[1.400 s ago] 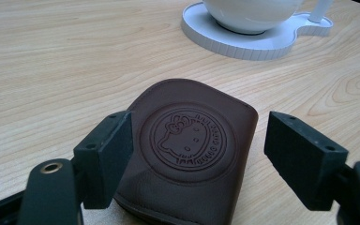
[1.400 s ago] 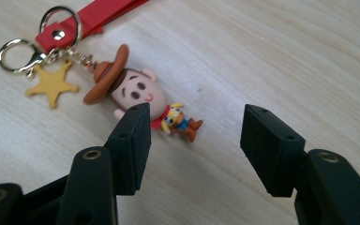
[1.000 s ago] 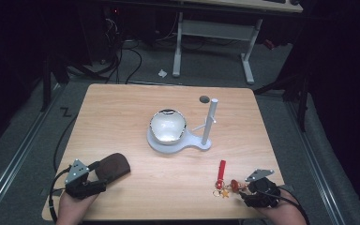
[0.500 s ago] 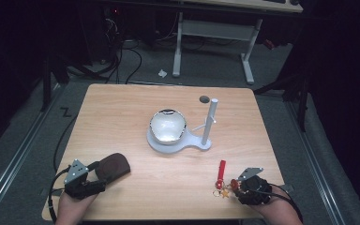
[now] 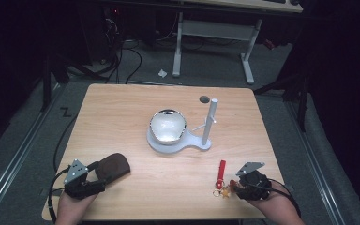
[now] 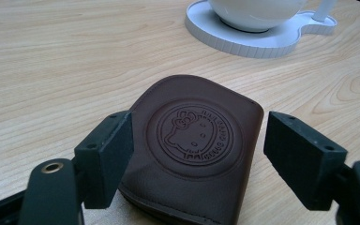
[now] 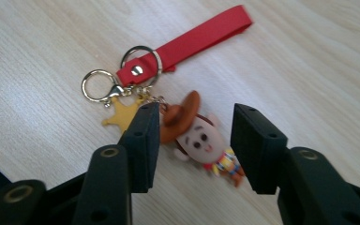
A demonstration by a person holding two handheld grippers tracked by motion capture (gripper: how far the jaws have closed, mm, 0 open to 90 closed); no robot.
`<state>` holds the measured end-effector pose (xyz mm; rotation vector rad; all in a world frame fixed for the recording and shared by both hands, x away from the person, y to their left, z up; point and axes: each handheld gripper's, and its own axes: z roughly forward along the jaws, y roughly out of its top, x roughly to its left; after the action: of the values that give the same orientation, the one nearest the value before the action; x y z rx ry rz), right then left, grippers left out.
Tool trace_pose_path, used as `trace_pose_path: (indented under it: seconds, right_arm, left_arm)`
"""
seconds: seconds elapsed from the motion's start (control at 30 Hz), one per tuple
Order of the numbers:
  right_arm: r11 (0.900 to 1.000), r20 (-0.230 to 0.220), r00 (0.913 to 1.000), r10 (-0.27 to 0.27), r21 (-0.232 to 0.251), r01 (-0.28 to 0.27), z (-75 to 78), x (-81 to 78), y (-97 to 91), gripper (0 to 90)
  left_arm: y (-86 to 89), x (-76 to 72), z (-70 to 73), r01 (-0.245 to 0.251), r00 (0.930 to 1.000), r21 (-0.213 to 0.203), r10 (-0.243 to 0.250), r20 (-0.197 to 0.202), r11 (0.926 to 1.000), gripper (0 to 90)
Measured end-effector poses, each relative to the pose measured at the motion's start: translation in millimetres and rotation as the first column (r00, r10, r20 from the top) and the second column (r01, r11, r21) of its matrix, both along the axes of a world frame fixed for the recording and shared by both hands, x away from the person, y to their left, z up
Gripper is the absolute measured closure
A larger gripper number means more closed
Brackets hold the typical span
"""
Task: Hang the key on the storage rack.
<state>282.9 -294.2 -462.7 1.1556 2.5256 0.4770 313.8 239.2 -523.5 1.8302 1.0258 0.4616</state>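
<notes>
Wooden table (image 5: 122, 112) seen from above, w/ a person's forearms coming in at the bottom edge, one hand-held gripper in each hand. Left gripper (image 5: 96, 180) sits near the front-left corner of the table; its jaws stand apart on either side of a brown leather pouch (image 5: 114, 166) that lies flat on the wood. In the left gripper view the pouch (image 6: 194, 145) fills the gap btwn the two black jaws; it bears a round embossed cartoon-cat stamp. The left jaw is at or against the pouch's edge, the right jaw stands clear of it w/ wood showing btwn, so nothing is clamped. Right gripper (image 5: 234, 186) is near the front-right corner, pointing left toward a keychain (image 5: 221, 180). In the right gripper view the jaws straddle the keychain's cowboy figure (image 7: 201, 140), which lies on the table w/ brown hat toward the left jaw; the jaws have just been closing in on it, but a gap remains on the right side, so not yet gripped. Attached to the figure: a gold star charm (image 7: 119, 115), a metal clasp ring (image 7: 96, 86) and a red strap (image 7: 192, 40) running away across the table. Mid-table, well apart from both grippers, a white stand (image 5: 178, 143) holds a shiny rounded bowl (image 5: 168, 125) and an upright white post (image 5: 209, 121). A small dark hole (image 5: 204, 99) is in the tabletop behind the post.
</notes>
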Motion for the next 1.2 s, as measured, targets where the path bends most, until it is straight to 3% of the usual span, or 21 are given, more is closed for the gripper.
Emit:
trace_pose_path:
  seconds: [0.13,0.27,0.43,0.57,1.2]
  right_arm:
    - [0.9981,0.002,0.9981,-0.062,-0.006,0.062,5.8,5.5,-14.0,72.6]
    - [0.9925,-0.009,0.993,-0.117,-0.034,0.117,-8.1,16.7,-22.0,83.3]
    - [0.9896,-0.035,0.9907,-0.132,-0.063,0.129,-27.7,27.2,-22.7,83.9]
    - [0.9901,-0.053,0.9909,-0.124,-0.073,0.12,-30.8,27.4,-22.7,84.2]
    - [0.9931,-0.085,0.9901,-0.112,-0.045,0.108,-22.0,-14.1,-25.4,82.4]
  left_arm:
    - [-1.7,-0.4,0.2,0.004,1.0,0.005,-0.004,0.003,1.0,24.6]
    - [-0.7,-1.4,0.9,-0.002,1.0,0.003,0.002,0.006,1.0,24.7]
    - [0.9,-1.1,0.7,-0.006,1.0,-0.003,0.006,0.004,1.0,24.7]
    - [1.2,-0.7,0.5,-0.006,1.0,-0.002,0.006,0.004,1.0,24.7]
    - [-0.6,-1.3,0.5,-0.002,1.0,0.0,0.002,0.003,1.0,24.8]
